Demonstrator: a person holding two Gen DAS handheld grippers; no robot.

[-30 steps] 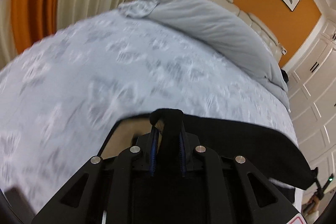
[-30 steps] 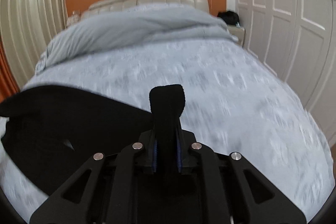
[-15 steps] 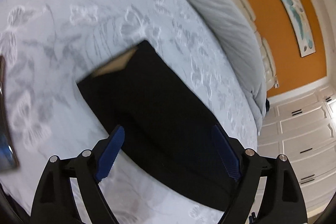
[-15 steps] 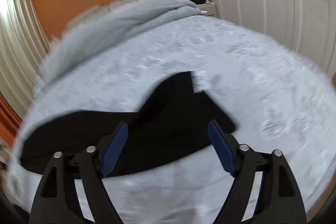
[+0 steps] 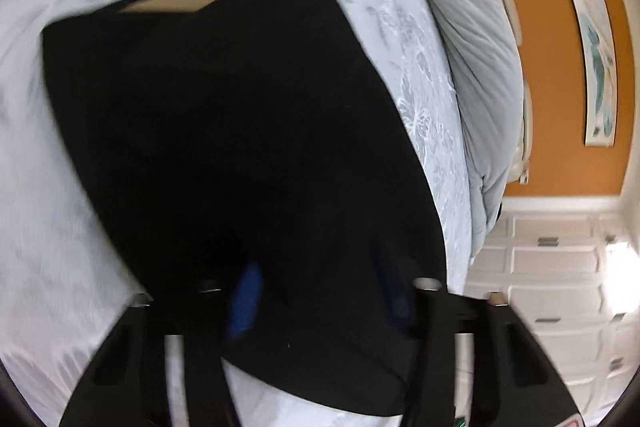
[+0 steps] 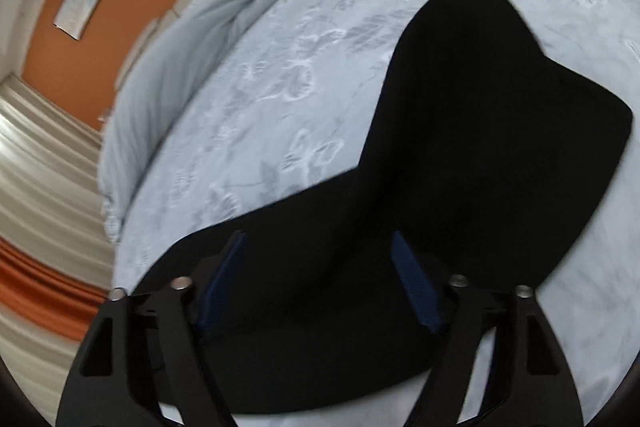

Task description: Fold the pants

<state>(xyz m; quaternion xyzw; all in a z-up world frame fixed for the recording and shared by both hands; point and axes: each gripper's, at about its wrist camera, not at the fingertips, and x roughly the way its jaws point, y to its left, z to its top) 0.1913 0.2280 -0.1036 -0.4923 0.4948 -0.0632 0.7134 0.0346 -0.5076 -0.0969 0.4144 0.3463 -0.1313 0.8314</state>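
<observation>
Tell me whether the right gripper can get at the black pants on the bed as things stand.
Probably yes. The right gripper is open, with its blue-padded fingers spread right over the black pants, which lie flat on the bed. Nothing sits between the fingers and the cloth.

The pants point(image 5: 248, 147) are matt black cloth, smooth and without sheen, with a tan lining at the waist opening. The bed point(image 6: 280, 99) wears a pale grey cloth cover with a woven butterfly pattern, faintly lustrous. The duvet point(image 5: 480, 67) is soft, matt grey fabric. Each claw, left point(image 5: 320, 307) and right point(image 6: 320, 287), is matt black plastic with ridged blue pads point(image 6: 416, 287) and shiny metal screws point(image 6: 458, 281).
</observation>
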